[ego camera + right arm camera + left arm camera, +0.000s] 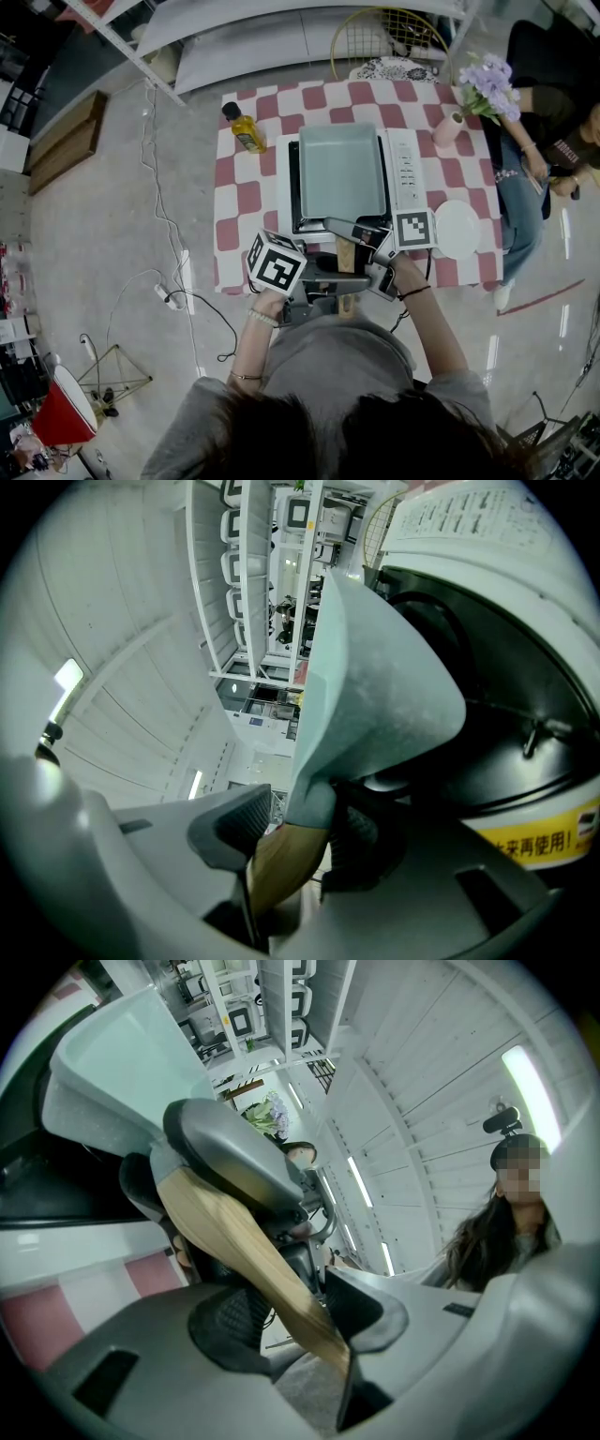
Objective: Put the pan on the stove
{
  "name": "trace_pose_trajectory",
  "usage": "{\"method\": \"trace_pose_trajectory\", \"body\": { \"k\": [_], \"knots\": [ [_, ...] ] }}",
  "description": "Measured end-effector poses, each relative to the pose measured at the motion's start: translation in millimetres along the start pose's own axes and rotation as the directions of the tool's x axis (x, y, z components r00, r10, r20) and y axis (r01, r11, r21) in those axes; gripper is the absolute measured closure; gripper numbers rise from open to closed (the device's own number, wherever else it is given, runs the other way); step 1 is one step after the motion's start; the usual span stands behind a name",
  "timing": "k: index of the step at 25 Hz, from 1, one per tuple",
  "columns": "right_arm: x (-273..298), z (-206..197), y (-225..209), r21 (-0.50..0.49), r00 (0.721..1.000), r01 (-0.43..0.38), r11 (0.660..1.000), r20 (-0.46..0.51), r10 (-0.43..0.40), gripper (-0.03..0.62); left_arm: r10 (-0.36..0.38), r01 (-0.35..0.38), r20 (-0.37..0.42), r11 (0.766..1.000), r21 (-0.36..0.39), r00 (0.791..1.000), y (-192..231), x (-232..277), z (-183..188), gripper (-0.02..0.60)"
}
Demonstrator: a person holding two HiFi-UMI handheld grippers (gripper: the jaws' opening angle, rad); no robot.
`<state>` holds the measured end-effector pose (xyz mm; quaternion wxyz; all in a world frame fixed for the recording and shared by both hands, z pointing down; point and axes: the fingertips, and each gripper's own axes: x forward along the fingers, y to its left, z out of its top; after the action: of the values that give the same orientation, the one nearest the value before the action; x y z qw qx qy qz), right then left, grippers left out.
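Left hand-held gripper (291, 1307) and right hand-held gripper (295, 841) both clamped on the blond wooden handle (345, 255) of the pale green square pan (342, 169), apparently set on the black stove (293, 187). Needed keeping level and centred before release.

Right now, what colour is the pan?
The pan is pale grey-green, with a light wooden handle. The head view shows it best.
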<state>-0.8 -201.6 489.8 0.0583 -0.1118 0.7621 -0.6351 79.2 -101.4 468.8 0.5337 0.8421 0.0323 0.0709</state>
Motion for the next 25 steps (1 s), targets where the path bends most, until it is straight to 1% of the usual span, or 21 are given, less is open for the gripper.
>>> {"method": "trace_pose_trajectory", "body": {
  "k": [4,8,11,17,22,25],
  "knots": [
    [-1,-2,-6,0.021,1.000,0.014,1.000,0.005,-0.014,0.408,0.005,-0.005,-0.002,1.000,0.001,1.000,3,0,-2,0.391],
    [1,0,-1,-0.020,1.000,-0.013,1.000,-0.001,0.013,0.408,0.009,-0.009,-0.003,1.000,0.002,1.000,4,0,-2,0.391],
    [0,-2,-4,-0.005,1.000,-0.005,1.000,0.004,0.005,0.408,0.014,-0.014,-0.007,1.000,0.004,1.000,6,1,-4,0.391],
    [1,-3,-3,-0.031,1.000,-0.024,0.999,-0.003,0.024,0.408,0.028,-0.028,-0.012,1.000,0.006,1.000,10,2,-7,0.391],
    [0,-3,-6,-0.026,1.000,-0.018,0.999,-0.003,0.018,0.408,0.031,-0.030,-0.009,1.000,0.007,0.999,12,3,-7,0.391],
    [1,-3,-2,-0.039,0.999,-0.037,0.999,-0.003,0.037,0.407,0.027,-0.027,-0.008,1.000,0.013,1.000,11,3,-7,0.391]
  ]
}}
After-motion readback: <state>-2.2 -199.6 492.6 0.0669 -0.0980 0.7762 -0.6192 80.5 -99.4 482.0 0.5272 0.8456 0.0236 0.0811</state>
